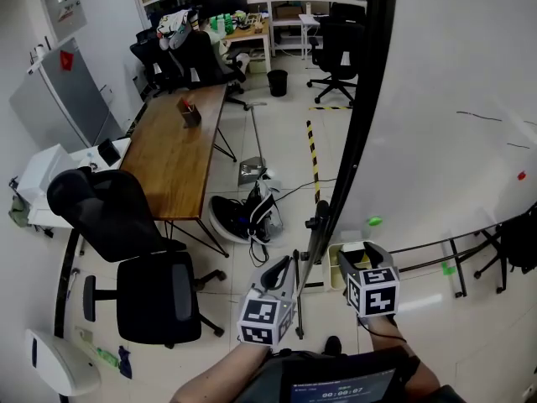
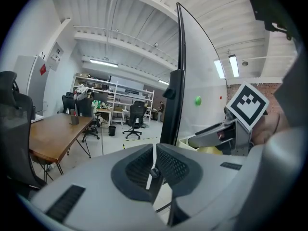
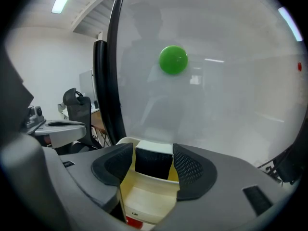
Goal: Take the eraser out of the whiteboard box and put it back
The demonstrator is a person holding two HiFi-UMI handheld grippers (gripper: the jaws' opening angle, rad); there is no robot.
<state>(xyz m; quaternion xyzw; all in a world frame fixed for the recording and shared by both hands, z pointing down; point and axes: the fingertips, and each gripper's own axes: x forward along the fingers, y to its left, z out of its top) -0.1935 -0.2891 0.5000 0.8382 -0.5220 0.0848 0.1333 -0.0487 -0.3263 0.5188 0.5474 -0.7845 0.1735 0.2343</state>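
Down by the whiteboard's [image 1: 445, 99] lower edge, the head view has the left gripper [image 1: 281, 269] and the right gripper [image 1: 359, 254] side by side, the right one's tips over the pale yellow box [image 1: 334, 263]. From the left gripper view, that gripper's jaws are closed together on nothing. Along the right gripper view, the jaws stand apart on either side of the eraser [image 3: 153, 163], which sits upright in the box below a green magnet [image 3: 173, 60].

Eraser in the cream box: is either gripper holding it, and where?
Seemingly nothing: the eraser stands in the box between the right gripper's open jaws. The left gripper is shut, empty.
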